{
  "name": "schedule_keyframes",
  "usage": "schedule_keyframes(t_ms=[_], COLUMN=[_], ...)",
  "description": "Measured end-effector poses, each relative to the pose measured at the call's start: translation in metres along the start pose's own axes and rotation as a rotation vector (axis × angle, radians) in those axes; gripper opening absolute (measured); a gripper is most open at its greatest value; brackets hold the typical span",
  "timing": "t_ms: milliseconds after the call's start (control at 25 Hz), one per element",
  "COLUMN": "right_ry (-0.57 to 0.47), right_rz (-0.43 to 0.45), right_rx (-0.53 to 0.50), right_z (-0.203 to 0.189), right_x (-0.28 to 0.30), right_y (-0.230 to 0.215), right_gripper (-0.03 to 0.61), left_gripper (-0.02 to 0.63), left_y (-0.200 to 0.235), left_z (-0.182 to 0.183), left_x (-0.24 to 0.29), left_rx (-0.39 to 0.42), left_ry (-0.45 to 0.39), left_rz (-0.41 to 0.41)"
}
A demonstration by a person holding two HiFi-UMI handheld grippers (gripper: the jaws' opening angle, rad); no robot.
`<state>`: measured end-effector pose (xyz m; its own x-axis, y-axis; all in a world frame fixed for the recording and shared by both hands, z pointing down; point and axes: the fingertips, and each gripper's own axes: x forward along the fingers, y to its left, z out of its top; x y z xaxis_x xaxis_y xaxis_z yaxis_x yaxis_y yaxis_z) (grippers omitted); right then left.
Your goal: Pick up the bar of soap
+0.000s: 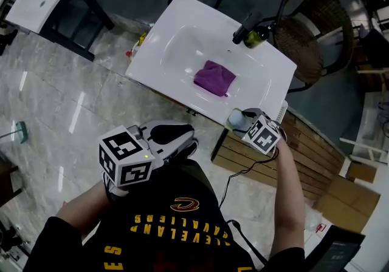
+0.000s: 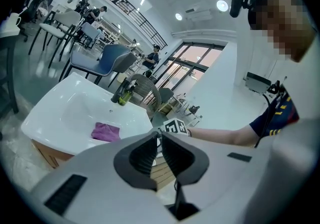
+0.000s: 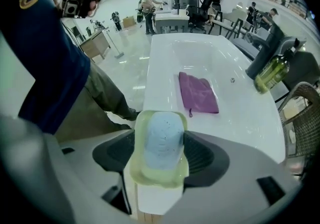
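While the right hand-held gripper (image 3: 159, 155) is clamped on the bar of soap (image 3: 162, 135), the left hand-held gripper (image 2: 159, 135) does no work: its jaws are together with nothing between them, and it is held well to the left of the right one, close to the person's body.

Soap: pale blue oval core in a translucent yellow-green surround. Whether that surround is part of the bar or a wrapper or dish, I cannot tell. The two dark pads press it from left and right, and it stands out past the jaw tips.

Position: the soap is at the near edge of the white washbasin (image 3: 240, 113), directly in front of the right gripper. Beyond the jaw tips a purple cloth (image 3: 197, 93) lies flat in the bowl. Farther off and to the right are a green bottle (image 3: 270, 74) and a dark faucet (image 3: 267, 48).

Progress (judgement): the grasp is made, so the main part of the task looks done. I cannot tell whether the bar has cleared the rim, since the underside is hidden. Left to confirm: a clean lift with the bar staying centred between the pads. The slick-looking surround could slip if the grip is light.
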<state>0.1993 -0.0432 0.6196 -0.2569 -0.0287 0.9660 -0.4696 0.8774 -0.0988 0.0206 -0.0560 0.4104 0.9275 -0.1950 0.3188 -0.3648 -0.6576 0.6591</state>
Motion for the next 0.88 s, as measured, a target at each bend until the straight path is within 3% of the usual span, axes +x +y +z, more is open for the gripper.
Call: schedule_keyframes(t_ms=[320, 880], right_ry=[-0.012, 0.016], right_rz=[0.036, -0.051], right_rx=[0.024, -0.023], right_z=[0.0046, 0.0005], right_x=[-0.003, 0.0036], right_y=[0.0102, 0.0084], right_gripper=[0.319, 0.331], left_gripper=[0.032, 0.032], left_y=[-0.0008, -0.0003], left_z=[-0.0029, -0.004], left_x=[-0.0003, -0.006], left_rx=[-0.009, -0.035], left_ry=[0.0, -0.02], left_rz=[0.003, -0.002])
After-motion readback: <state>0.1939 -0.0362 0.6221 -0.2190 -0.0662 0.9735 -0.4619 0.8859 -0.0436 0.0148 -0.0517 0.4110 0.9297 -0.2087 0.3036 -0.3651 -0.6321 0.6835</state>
